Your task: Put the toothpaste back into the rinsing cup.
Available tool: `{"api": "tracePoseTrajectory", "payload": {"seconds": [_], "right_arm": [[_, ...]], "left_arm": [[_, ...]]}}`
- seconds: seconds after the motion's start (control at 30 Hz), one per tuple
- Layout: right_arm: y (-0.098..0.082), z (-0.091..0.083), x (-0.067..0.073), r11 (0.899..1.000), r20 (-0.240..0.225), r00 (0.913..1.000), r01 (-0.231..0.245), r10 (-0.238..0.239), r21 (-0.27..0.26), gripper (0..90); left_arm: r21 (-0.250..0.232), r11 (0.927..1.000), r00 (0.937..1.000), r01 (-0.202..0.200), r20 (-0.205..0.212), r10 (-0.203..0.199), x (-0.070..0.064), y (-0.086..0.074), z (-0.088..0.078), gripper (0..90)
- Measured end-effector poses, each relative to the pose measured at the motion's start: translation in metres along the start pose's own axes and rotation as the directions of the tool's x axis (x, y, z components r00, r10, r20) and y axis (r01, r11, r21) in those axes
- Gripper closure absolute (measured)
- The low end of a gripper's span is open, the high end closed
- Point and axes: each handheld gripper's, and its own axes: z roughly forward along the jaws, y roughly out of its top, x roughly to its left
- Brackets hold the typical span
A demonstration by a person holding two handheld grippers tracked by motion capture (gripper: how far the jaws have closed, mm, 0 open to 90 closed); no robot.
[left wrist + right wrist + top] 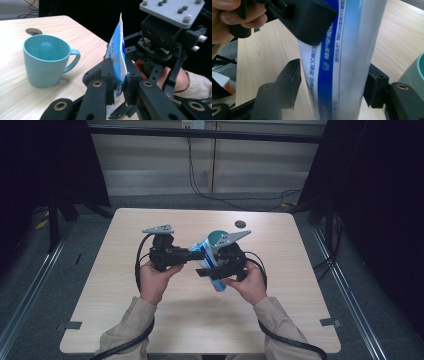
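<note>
Two grippers on one blue-white packet (117, 50), left gripper (119, 82) clamped tight on its edge, right gripper (332, 82) jaws half-wide around it, left pad apart.

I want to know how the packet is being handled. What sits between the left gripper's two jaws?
The blue-and-white packet: the left gripper pinches its crimped edge, as the left gripper view shows. The teal cup stands apart beside it.

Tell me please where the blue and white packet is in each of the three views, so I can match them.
High view: the packet is at the table's centre, between the two grippers.
Left gripper view: right of centre, standing on edge, pinched by the black jaws.
Right gripper view: a tall band through the middle, between the jaws.
Shared landmark: the teal cup, beside the packet.
</note>
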Motion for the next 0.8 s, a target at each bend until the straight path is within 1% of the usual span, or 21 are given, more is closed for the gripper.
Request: {"api": "tracePoseTrajectory", "payload": {"seconds": [0.1,0.2,0.23,0.3,0.37,0.4,0.47,0.53,0.57,0.6,0.63,0.67,0.7,0.73,0.8], "right_arm": [[-0.001,0.001,-0.002,1.000,0.002,1.0000,-0.003,0.003,0.004,46.8],[-0.002,0.001,-0.001,1.000,0.010,0.9999,0.010,-0.010,0.002,50.1],[-0.001,0.001,0.000,1.000,0.018,0.9996,0.020,-0.020,0.006,51.4],[-0.001,0.001,0.000,1.000,0.008,0.9999,0.012,-0.012,0.022,55.6],[-0.002,0.001,0.001,0.999,0.016,0.9996,0.022,-0.022,0.025,60.0],[-0.001,0.000,0.000,0.999,0.015,0.9998,0.015,-0.015,0.033,62.3],[-0.002,-0.001,0.000,0.999,0.026,0.9991,0.031,-0.032,0.042,65.2],[-0.003,-0.002,-0.002,0.999,0.010,0.9999,0.013,-0.013,0.047,67.6],[-0.004,-0.003,-0.002,0.999,0.016,0.9998,0.014,-0.015,0.045,68.5],[-0.004,-0.005,-0.003,0.999,0.015,0.9999,0.006,-0.006,0.044,71.9],[-0.004,-0.005,-0.003,0.999,0.015,0.9999,0.006,-0.006,0.044,71.9],[-0.004,-0.006,-0.003,1.000,0.016,0.9999,0.004,-0.005,0.029,73.0],[-0.004,-0.008,-0.003,1.000,0.017,0.9998,0.003,-0.003,0.021,73.4],[-0.003,-0.010,-0.004,1.000,0.015,0.9999,0.002,-0.003,0.019,73.8],[-0.003,-0.013,-0.004,1.000,0.030,0.9995,0.012,-0.012,0.016,73.9]], "left_arm": [[0.001,1.0000,1.0000,-0.002,0.003,0.002,-0.002,0.000,0.002,82.3],[-0.002,1.0000,1.0000,-0.001,0.003,0.001,-0.001,0.000,0.002,82.3],[0.001,1.0000,1.0000,0.005,0.009,-0.005,-0.001,-0.001,0.002,82.3],[0.001,1.0000,1.0000,-0.007,0.003,0.007,-0.002,-0.002,0.003,82.1],[0.002,1.0000,1.0000,-0.007,-0.002,0.007,-0.001,-0.002,0.004,81.2],[-0.002,1.0000,1.0000,-0.006,0.000,0.006,-0.001,-0.003,0.005,80.4],[-0.004,0.9999,0.9999,-0.010,0.005,0.010,0.000,-0.004,0.006,78.9],[-0.005,0.9997,0.9997,-0.023,0.006,0.023,-0.002,-0.004,0.006,77.2],[-0.006,0.9996,0.9996,-0.028,0.005,0.028,-0.002,-0.004,0.006,76.3],[-0.008,0.9993,0.9993,-0.038,0.000,0.038,-0.002,-0.003,0.006,70.0],[-0.021,0.9987,0.9989,-0.046,0.001,0.046,-0.002,-0.003,0.005,70.0],[-0.035,0.9985,0.9991,-0.041,0.010,0.042,-0.001,-0.003,0.003,66.2],[-0.050,0.9978,0.9990,-0.043,-0.010,0.043,-0.002,-0.004,0.002,58.8],[-0.062,0.9958,0.9971,-0.067,-0.038,0.065,-0.003,-0.006,0.000,50.6],[-0.065,0.9955,0.9970,-0.069,-0.040,0.066,-0.001,-0.011,-0.003,41.3]]}}
